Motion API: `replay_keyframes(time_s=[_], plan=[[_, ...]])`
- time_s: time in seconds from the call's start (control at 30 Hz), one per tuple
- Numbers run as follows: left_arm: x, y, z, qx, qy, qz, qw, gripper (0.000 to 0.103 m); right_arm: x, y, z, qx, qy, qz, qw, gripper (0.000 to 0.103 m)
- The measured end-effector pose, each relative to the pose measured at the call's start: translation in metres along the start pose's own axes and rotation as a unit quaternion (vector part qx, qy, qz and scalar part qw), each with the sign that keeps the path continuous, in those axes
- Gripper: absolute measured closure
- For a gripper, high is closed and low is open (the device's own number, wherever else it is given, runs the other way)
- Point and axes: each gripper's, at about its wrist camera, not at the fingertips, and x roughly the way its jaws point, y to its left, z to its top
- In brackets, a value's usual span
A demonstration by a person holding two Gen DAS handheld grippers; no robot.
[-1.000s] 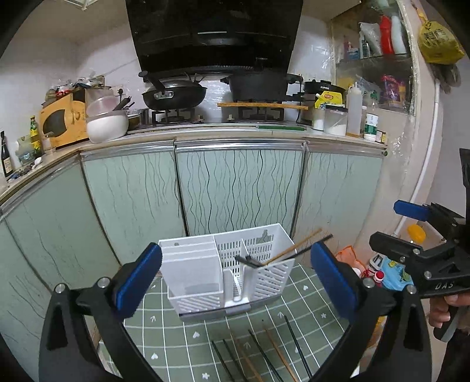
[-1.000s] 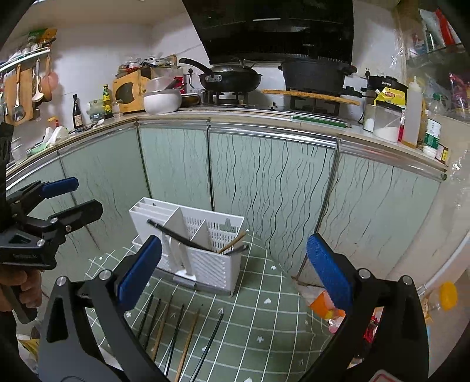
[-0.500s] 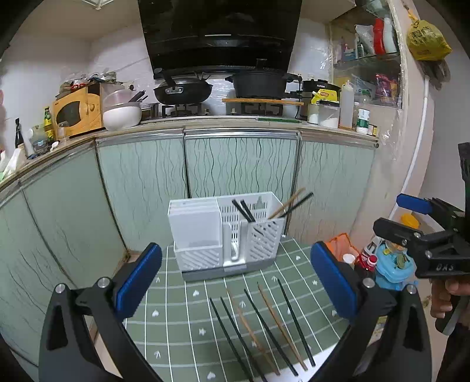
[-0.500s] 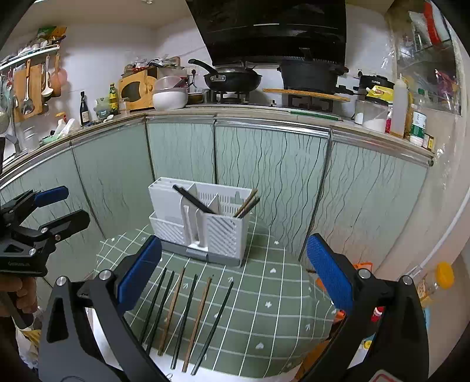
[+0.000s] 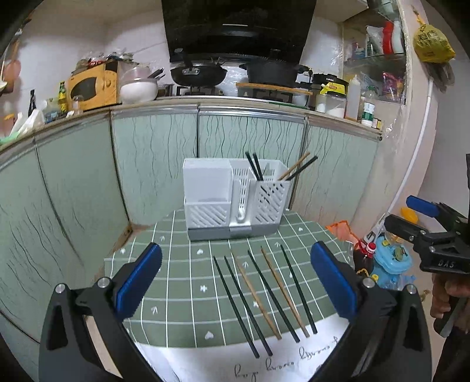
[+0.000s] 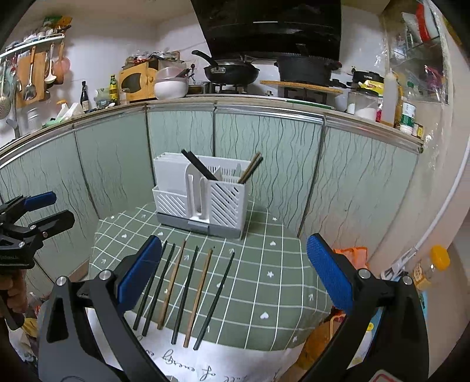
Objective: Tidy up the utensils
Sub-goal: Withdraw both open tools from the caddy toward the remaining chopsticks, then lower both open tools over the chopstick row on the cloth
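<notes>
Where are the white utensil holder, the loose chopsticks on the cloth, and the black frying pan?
white utensil holder (image 5: 205, 182), left wrist view, on its solid front panel.
loose chopsticks (image 5: 255, 289), left wrist view, mid-shaft of a wooden one.
black frying pan (image 6: 232, 72), right wrist view, on the pan's side wall.

You're standing in a home kitchen. A black range hood (image 5: 238, 26) hangs over a gas stove carrying a wok (image 5: 198, 75) and a black pot (image 5: 271, 73). The counter (image 5: 249, 107) runs above pale green cabinet doors (image 5: 152, 164) and is crowded with a yellow toaster oven (image 5: 88, 88), a white bowl (image 5: 138, 89), bottles and jars. Ladles and a cutting board (image 6: 32, 75) hang on the wall rail at the left, and a glass shelf (image 5: 373, 58) holds more bottles.
</notes>
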Motion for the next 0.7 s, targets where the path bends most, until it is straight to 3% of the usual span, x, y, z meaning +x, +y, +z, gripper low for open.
replay_keyframes(time_s=[0.7], plan=[[0.011, -0.007, -0.062, 0.014, 0.014, 0.054, 0.9984, 0.004, 0.017, 0.002, -0.073, 0.017, 0.031, -0.011, 0.999, 0.008]])
